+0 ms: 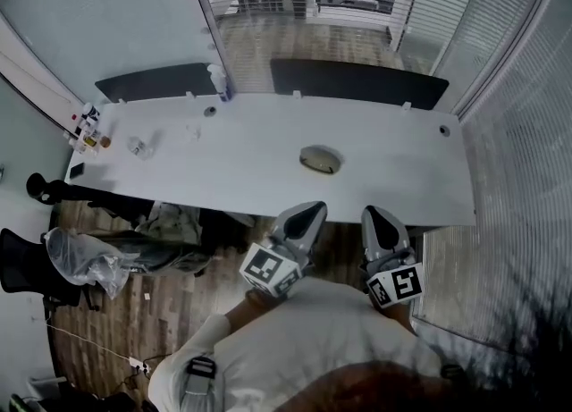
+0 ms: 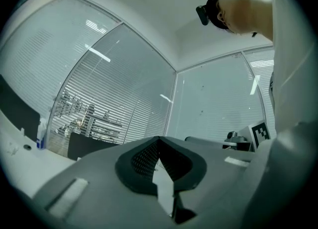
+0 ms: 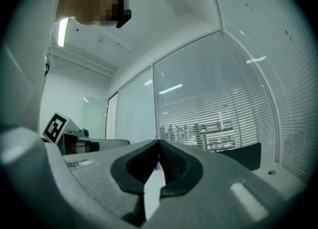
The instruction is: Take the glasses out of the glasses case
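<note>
glasses case (image 1: 320, 159) on white table (image 1: 402, 164), left gripper (image 1: 313, 210) and right gripper (image 1: 373, 215) at its near edge, jaws together

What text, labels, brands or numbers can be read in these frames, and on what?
No readable words or numbers anywhere.
Marker cube on the left tool: black-and-white square pattern, no letters.
Marker cube on the right tool: same kind of pattern.
Small bottles at far left: labels too small to read.
White bottle: nothing legible.
</note>
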Tool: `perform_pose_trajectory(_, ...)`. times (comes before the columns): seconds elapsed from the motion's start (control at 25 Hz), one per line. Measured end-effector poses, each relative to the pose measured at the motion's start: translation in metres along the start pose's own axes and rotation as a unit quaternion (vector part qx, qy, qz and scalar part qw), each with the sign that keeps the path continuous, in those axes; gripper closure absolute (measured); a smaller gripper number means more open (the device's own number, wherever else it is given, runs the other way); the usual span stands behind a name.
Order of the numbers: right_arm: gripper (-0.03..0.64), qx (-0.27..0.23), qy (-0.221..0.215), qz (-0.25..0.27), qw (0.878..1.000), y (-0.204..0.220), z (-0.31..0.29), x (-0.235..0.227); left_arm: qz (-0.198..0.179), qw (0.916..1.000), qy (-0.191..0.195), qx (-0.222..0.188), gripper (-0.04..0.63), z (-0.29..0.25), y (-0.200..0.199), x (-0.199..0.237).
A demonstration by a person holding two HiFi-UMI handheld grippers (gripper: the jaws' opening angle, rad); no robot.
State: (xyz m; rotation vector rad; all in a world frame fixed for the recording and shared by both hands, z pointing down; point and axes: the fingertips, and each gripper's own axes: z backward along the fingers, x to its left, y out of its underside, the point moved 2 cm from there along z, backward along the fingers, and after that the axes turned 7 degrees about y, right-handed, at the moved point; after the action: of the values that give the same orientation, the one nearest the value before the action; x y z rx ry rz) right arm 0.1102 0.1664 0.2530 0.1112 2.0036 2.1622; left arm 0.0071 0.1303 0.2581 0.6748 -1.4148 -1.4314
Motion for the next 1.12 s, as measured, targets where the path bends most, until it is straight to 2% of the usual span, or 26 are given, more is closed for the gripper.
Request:
perform_pose_trajectory(0.6,0.617,0.013,0.014,0.008,1.0,0.005,-0.144,-0.022,0.009,0.9999,0.013,0.004,0.592,-0.061,-0.027,0.132)
perform_pose_trajectory(0.8,0.617,0.022,0.024,0.006,0.999,0.013,-0.154,-0.029,0.01,0.9998,0.016,0.011,0.592,-0.066,-0.024,0.142)
perform_pose_trajectory(1.12,0.617,0.03,0.025,0.005,0.999,0.015,-0.147,-0.038,0.021,0.9994,0.011,0.024,0.592,-0.073,-0.014,0.137)
